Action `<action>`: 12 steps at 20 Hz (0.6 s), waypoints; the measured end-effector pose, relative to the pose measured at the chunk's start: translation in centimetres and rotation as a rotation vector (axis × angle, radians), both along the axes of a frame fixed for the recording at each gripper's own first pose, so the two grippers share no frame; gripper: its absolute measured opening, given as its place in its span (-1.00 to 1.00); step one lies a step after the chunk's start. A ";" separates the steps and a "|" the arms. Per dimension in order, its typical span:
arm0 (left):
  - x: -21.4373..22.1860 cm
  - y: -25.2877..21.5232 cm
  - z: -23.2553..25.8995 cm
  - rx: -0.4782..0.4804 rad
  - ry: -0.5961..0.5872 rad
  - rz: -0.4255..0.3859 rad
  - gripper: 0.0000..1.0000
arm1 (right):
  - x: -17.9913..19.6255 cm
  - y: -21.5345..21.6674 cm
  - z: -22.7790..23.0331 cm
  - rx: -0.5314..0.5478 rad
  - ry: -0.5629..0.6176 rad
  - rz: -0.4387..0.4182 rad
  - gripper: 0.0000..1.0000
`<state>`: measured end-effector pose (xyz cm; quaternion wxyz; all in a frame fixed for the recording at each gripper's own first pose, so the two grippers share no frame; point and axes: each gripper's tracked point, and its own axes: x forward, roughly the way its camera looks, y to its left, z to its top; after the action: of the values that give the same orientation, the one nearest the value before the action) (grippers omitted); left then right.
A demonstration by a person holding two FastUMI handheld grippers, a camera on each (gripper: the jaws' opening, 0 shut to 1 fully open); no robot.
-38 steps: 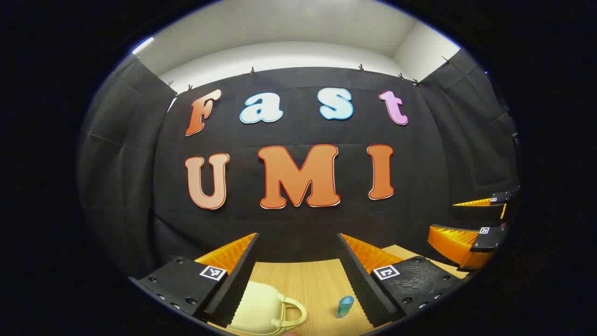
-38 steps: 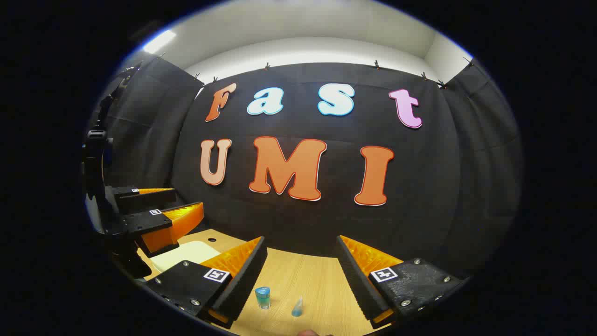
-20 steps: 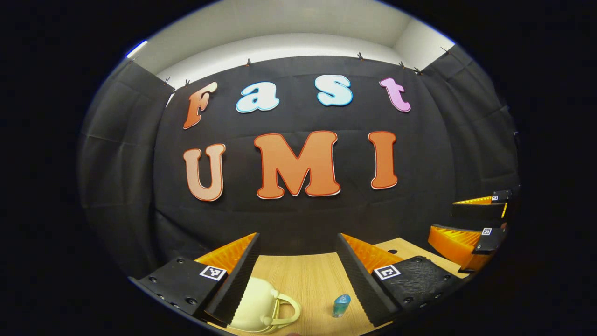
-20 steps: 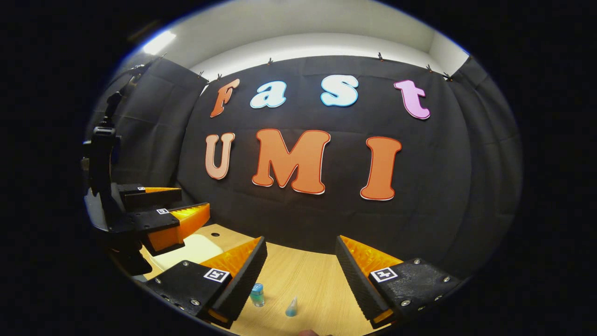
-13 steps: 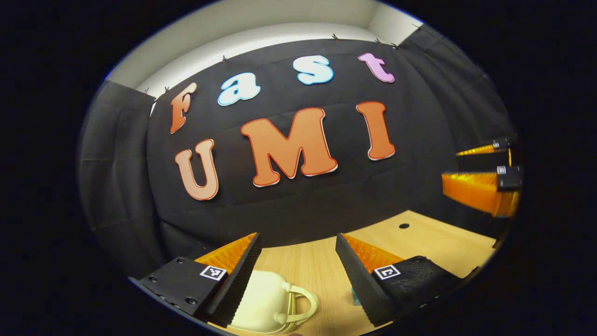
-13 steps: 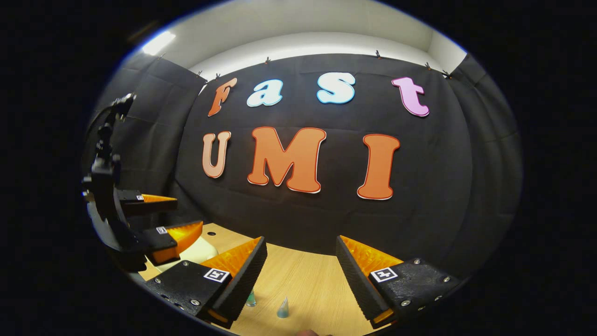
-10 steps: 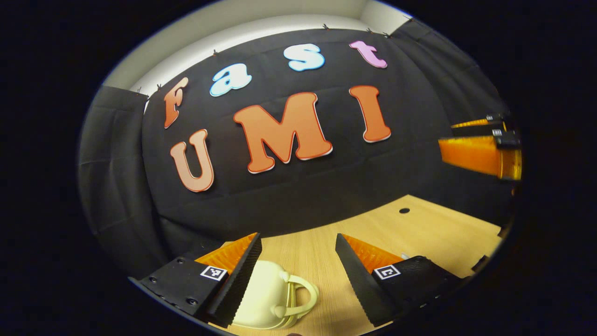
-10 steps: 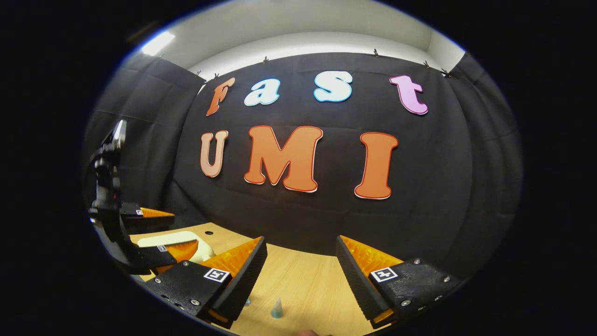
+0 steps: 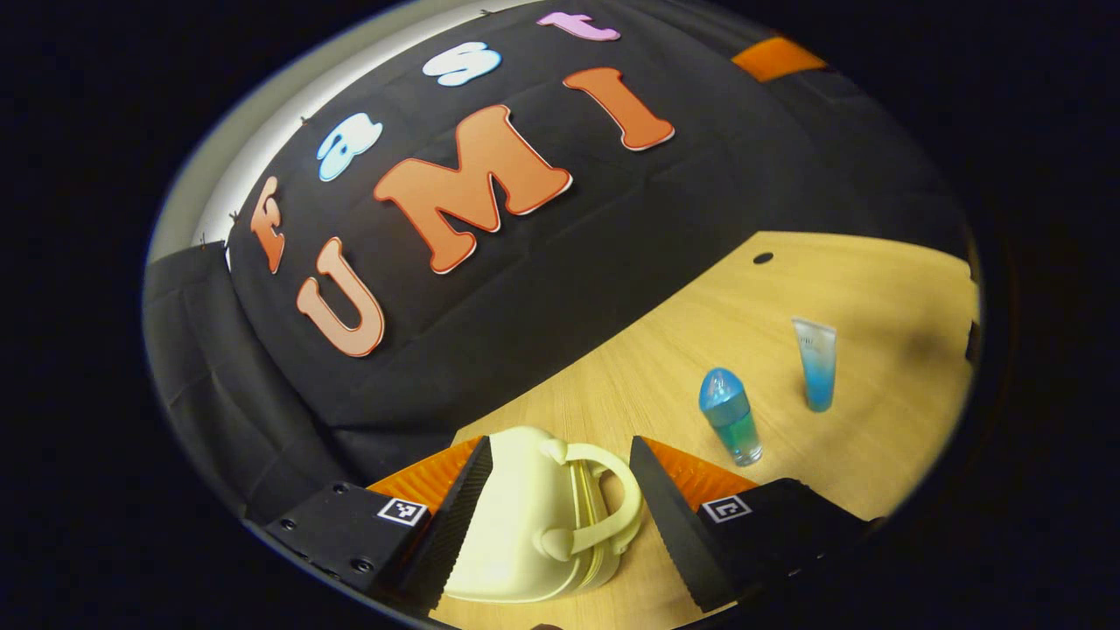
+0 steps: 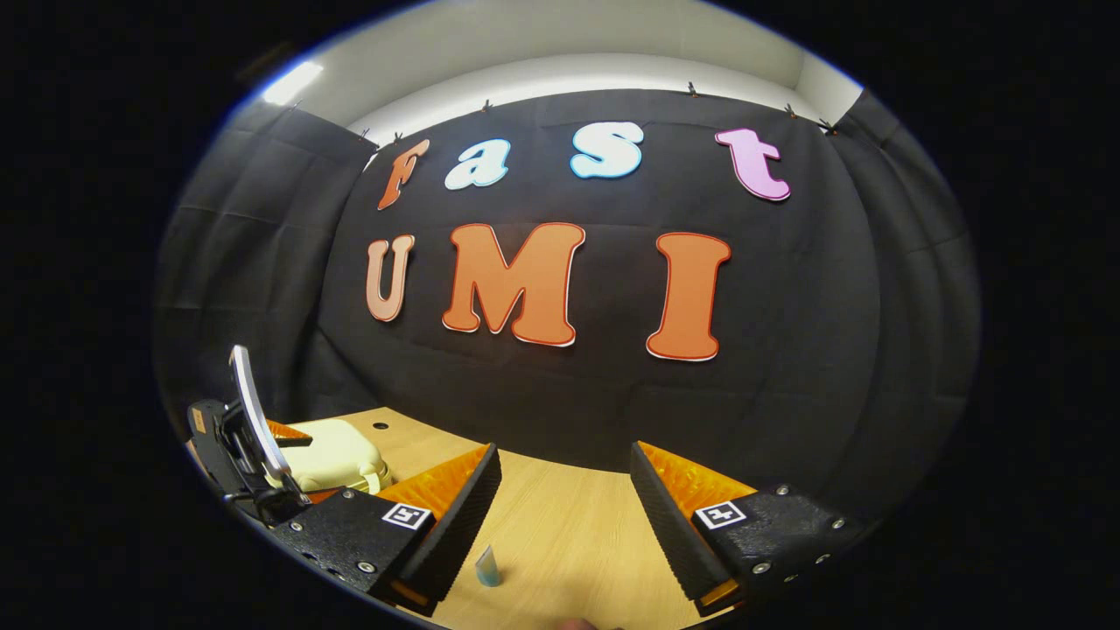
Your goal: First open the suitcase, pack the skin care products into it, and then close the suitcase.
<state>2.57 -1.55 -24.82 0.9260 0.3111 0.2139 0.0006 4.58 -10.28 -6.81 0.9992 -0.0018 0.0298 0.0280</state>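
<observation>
Wooden table [image 9: 814,289], black cloth wall behind. Left gripper [image 9: 560,490] spread wide, straddling suitcase [image 9: 525,534]; right gripper [image 10: 564,499] spread wide, empty, above table. Suitcase: small, cream, hard shell, closed, lying flat, looped handle between left fingers. Probably light, stiff, smooth, apt to slide; best taken at handle or lid edge. Bottle [image 9: 731,416] and tube [image 9: 816,363], both blue, stand nearby.

i'm facing a black cloth wall [image 10: 787,367] hanging by small clips [image 10: 691,88] from its top edge. above it a pale wall [image 10: 560,70] is catching light from a bright strip lamp [image 10: 282,84]. a light wooden table [image 9: 787,297] is running up to the cloth, a small dark hole [image 9: 763,258] in it.
</observation>
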 end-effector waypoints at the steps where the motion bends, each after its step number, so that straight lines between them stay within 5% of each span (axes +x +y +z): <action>1: 0.0 0.3 -1.1 0.026 0.025 -0.012 0.96 | 0.2 -0.2 -0.2 0.000 0.006 -0.007 0.88; 12: -0.9 1.6 -8.1 0.262 0.150 -0.122 0.94 | 0.8 -0.3 -0.9 -0.017 0.021 -0.043 0.88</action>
<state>1.69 0.08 -32.89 0.8572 0.4410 0.2610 -0.0511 5.38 -10.60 -7.76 0.9991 -0.0095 0.0408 0.0063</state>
